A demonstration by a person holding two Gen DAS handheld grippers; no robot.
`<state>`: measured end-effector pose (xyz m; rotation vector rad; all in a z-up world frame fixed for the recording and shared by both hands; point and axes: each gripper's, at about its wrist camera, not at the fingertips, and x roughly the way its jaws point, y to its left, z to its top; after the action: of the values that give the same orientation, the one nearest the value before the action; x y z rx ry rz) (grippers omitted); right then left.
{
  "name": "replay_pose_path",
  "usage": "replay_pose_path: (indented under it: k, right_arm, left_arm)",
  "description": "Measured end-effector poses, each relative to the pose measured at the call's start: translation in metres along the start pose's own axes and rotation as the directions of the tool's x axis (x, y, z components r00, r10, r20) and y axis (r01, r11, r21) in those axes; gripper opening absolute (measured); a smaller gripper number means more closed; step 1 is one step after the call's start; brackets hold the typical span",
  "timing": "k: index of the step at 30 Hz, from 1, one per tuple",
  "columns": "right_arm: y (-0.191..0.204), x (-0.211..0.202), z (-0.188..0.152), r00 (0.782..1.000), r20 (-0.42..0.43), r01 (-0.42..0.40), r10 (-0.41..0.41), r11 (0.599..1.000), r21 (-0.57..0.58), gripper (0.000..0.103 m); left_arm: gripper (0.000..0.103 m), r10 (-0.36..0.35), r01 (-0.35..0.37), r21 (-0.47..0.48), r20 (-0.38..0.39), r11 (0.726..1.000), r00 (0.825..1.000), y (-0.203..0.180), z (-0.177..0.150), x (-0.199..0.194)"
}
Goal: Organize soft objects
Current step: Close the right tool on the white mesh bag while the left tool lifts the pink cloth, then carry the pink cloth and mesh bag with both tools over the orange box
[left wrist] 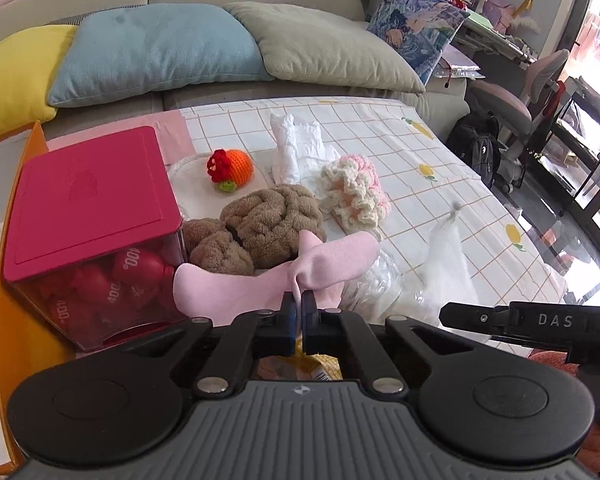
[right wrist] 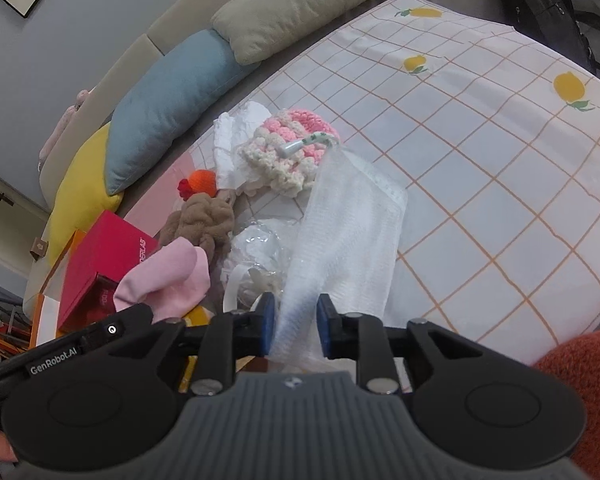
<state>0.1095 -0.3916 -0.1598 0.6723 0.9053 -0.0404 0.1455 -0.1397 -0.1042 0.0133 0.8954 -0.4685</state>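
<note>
My left gripper (left wrist: 299, 304) is shut on a pink soft cloth (left wrist: 332, 256) and holds it over the heap of soft things; the cloth also shows in the right wrist view (right wrist: 168, 280). My right gripper (right wrist: 296, 320) is shut on a white mesh bag (right wrist: 352, 240) with a drawstring cord (right wrist: 308, 142); the bag lies stretched out ahead of it. In the heap lie a brown braided plush (left wrist: 272, 224), an orange crochet ball (left wrist: 232, 168), a pink-and-cream crochet piece (left wrist: 356, 192) and white fabric (left wrist: 296, 148).
A red-lidded clear box (left wrist: 88, 204) of red items sits left on an orange tray (left wrist: 16, 320). A checked sheet with lemons (right wrist: 480, 160) covers the sofa seat. Yellow, blue and grey cushions (left wrist: 160, 48) line the back. A backpack (left wrist: 476, 148) and chair stand right.
</note>
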Motion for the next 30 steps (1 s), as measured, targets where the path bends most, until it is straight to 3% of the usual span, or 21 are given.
replay_pose_path:
  k: [1,2,5,9,15,23,30]
  right_arm:
    - [-0.001,-0.001,0.000,1.000,0.006,0.019,-0.019,1.000,-0.006,0.024]
    - [-0.003,-0.001,0.001,1.000,0.008,0.030,-0.030,1.000,-0.003,0.007]
    - [-0.007,-0.004,0.001,0.999,0.016,0.035,-0.035,0.999,0.012,0.000]
    - [-0.003,-0.015,0.000,0.997,0.056,0.061,-0.061,0.998,-0.010,0.000]
    - [0.030,-0.046,0.003,0.985,0.169,0.046,-0.023,0.990,-0.135,0.000]
    - [0.094,-0.085,-0.007,0.958,0.243,-0.059,0.149,0.937,-0.344,0.000]
    - [0.146,-0.105,-0.025,0.935,0.207,-0.151,0.289,0.849,-0.507,0.000]
  left_arm:
    - [0.001,-0.002,0.002,0.000,0.007,1.000,1.000,0.000,0.001,-0.002]
    - [0.001,-0.004,0.004,0.004,0.014,1.000,1.000,-0.001,0.001,-0.004]
    - [0.001,-0.002,0.002,0.018,0.029,1.000,1.000,-0.003,0.001,-0.010]
    - [0.000,-0.002,0.001,0.007,0.063,1.000,0.998,-0.004,0.001,-0.023]
    - [0.000,-0.004,0.003,0.004,0.133,1.000,0.991,-0.003,0.001,-0.053]
    - [0.000,0.022,-0.014,-0.039,0.234,0.999,0.972,0.006,0.001,-0.100]
    - [0.000,0.086,-0.060,-0.094,0.301,0.994,0.950,0.028,-0.003,-0.141]
